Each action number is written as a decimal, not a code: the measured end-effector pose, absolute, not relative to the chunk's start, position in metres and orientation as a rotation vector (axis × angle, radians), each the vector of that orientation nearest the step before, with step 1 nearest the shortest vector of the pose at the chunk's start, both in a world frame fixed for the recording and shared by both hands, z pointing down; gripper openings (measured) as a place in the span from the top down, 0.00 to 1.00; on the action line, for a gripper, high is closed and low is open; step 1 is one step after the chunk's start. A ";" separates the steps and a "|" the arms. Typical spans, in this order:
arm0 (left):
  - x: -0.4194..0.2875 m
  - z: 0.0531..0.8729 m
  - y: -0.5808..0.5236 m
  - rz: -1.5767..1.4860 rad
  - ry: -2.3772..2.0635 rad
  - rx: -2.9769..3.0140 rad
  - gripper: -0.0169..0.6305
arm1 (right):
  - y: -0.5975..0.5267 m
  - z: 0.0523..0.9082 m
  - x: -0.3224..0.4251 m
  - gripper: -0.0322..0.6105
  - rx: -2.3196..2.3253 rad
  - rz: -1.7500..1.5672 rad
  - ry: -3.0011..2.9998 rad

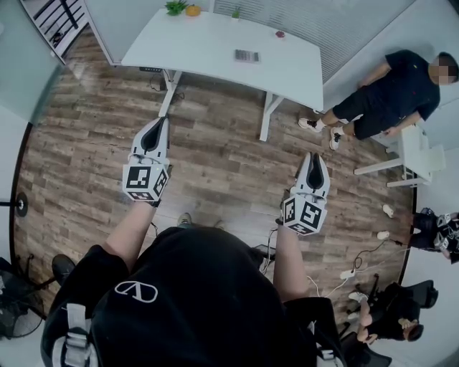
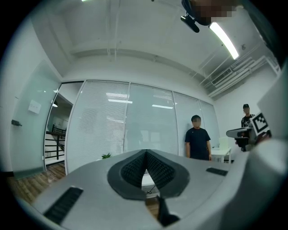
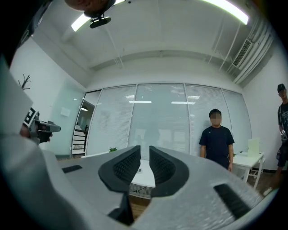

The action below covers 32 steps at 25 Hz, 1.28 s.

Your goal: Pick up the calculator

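You are holding the left hand-held gripper (image 1: 161, 122) pressed together, the right hand-held gripper (image 1: 314, 155) slightly spread, empty. The calculator (image 1: 247, 55) is lying well ahead, between them.

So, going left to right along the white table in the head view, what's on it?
Green plant → orange object → calculator → small dark red object.
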<state>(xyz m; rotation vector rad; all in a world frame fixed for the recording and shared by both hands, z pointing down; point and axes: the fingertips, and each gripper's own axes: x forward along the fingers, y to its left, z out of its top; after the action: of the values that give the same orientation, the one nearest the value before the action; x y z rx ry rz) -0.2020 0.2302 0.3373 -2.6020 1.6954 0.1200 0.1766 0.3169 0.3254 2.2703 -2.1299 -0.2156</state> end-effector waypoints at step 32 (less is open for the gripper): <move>-0.118 0.360 -0.097 0.063 1.717 -2.574 0.97 | -0.058 0.369 0.216 0.82 2.040 -0.184 -2.311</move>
<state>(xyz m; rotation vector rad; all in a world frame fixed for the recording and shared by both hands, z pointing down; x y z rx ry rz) -0.1179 -0.0967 0.3603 -2.5739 1.7168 0.0634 0.2158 -0.0577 0.3695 2.0400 -2.3105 -0.1843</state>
